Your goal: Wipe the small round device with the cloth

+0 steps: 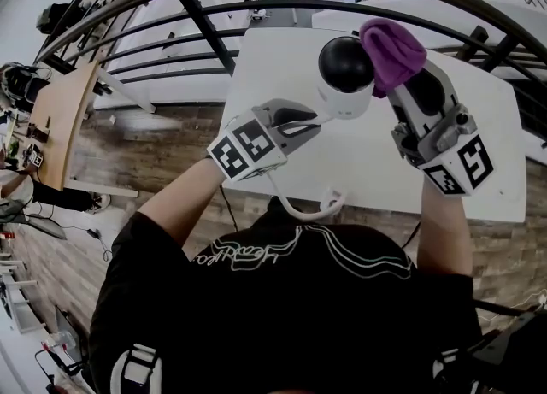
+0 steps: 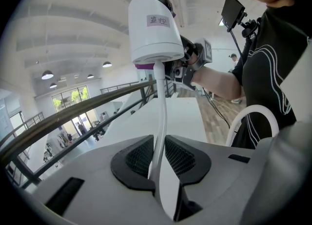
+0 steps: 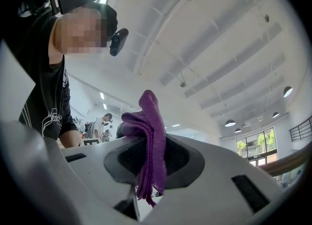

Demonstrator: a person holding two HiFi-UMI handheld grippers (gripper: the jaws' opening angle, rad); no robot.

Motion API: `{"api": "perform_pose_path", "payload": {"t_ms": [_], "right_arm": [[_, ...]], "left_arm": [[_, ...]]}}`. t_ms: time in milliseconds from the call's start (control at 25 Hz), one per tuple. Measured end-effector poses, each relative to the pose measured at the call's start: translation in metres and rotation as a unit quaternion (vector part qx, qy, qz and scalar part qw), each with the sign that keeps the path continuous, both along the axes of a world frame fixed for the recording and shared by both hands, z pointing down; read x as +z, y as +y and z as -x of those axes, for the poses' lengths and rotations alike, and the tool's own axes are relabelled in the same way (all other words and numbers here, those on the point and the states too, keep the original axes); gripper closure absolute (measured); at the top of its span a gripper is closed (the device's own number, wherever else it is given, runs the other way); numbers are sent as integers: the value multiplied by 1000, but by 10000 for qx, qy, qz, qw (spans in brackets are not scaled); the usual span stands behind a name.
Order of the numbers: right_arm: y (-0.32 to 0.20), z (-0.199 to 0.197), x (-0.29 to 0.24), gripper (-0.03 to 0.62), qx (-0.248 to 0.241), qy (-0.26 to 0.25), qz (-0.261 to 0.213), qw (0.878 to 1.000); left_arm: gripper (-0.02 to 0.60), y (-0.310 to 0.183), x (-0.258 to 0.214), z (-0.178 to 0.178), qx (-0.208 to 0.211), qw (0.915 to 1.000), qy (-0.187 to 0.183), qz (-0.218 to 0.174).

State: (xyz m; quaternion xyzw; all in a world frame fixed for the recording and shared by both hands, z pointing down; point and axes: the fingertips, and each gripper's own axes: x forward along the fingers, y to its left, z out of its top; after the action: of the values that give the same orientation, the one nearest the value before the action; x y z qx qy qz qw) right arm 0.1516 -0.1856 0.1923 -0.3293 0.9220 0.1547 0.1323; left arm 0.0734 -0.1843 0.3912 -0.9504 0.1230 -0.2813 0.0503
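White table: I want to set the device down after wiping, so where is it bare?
The table is bare along its right side, between the right tool and the right edge, and in the near strip between both tools, just beyond the looped cable. It is crowded at the far middle, where the left tool, device and cloth meet.

Looked like an open lab or office hall: white bench [image 1: 496, 153], black railing [image 2: 94, 104], wooden floor [image 1: 154, 144], round ceiling lamps [image 2: 47, 75], tall windows [image 2: 73, 99].
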Motion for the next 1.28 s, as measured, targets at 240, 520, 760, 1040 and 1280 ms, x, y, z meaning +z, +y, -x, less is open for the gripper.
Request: {"api": "perform_pose_path", "payload": {"t_ms": [240, 520, 760, 1040, 1280], "right_arm": [[10, 2, 4, 522, -72, 67, -62, 9999], [23, 3, 11, 522, -241, 77, -55, 9997], [32, 3, 21, 522, -240, 241, -138, 9993], [51, 14, 27, 522, -384, 482, -249, 9978], [59, 15, 45, 522, -317, 833, -100, 9960]], "left_arm": [[506, 0, 2, 0, 4, 10000, -54, -5], [506, 0, 1, 0, -16, 9999, -112, -33], [506, -2, 4, -1, -45, 9999, -142, -46], [506, -2, 4, -1, -91, 9999, -115, -44], [506, 0, -3, -1, -110, 9999, -21, -35]]}}
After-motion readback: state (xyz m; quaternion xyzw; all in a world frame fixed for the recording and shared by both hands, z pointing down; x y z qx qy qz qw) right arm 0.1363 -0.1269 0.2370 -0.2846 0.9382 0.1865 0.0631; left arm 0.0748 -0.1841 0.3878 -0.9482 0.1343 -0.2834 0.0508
